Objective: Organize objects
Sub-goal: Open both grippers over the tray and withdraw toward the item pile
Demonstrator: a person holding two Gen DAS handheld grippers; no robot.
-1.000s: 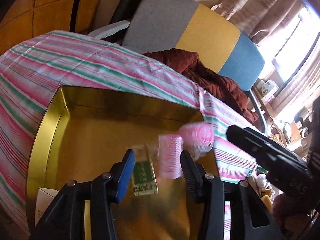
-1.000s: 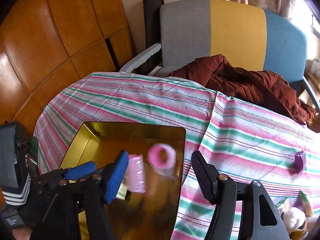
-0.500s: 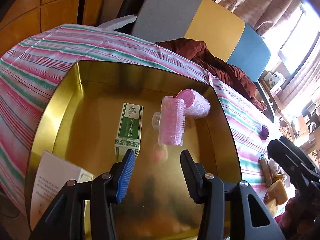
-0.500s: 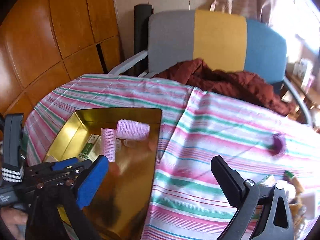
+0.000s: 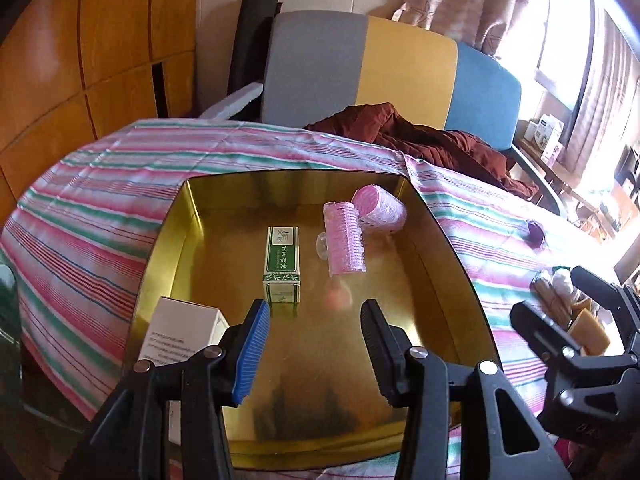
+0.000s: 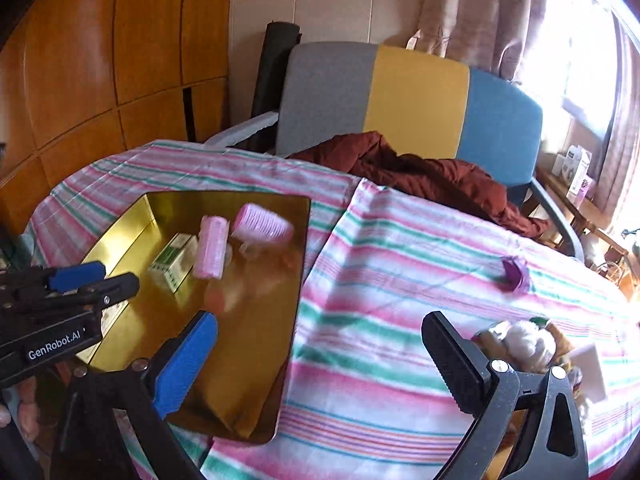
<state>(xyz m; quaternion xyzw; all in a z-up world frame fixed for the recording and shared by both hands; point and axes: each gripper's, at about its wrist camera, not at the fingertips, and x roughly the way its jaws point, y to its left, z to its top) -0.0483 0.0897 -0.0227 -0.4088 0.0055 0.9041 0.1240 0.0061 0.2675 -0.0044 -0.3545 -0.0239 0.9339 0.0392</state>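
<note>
Reading left to right: white box, green box and two pink rollers lie in my gold tray. My left gripper hovers there, jaws apart, empty. My right gripper, spread wide and empty, must next reach the purple roller on the striped cloth.

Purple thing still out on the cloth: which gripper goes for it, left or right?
Right, likely. The right gripper is open over the striped cloth, on the purple item's side. The left gripper, also open, hangs over the gold tray, farther away.
</note>
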